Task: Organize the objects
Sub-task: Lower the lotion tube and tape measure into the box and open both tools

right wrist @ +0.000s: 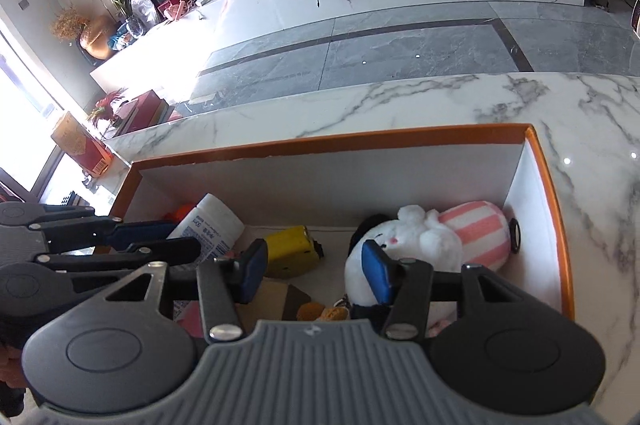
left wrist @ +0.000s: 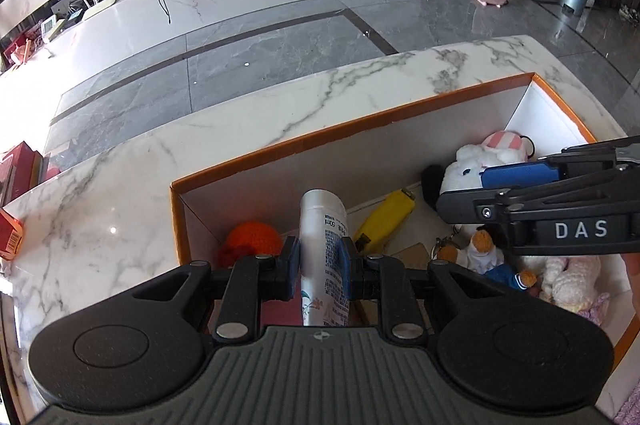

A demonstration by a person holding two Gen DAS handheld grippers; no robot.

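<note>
Left gripper (left wrist: pixel 319 265): fingers clamped on white lotion tube (left wrist: pixel 323 249), held over the left part of the orange-rimmed box (left wrist: pixel 360 123) on the marble desk (left wrist: pixel 120 209). Right gripper (right wrist: pixel 316 271): fingers about half open, empty, above yellow toy (right wrist: pixel 290 251) and white plush rabbit (right wrist: pixel 420 239) inside.

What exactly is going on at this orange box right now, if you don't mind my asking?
A person is sorting small items into an orange-rimmed cardboard box on a marble counter. The left gripper holds a white printed tube over the box. The right gripper hangs open above the white plush rabbit with a pink-striped hat, gripping nothing.
</note>
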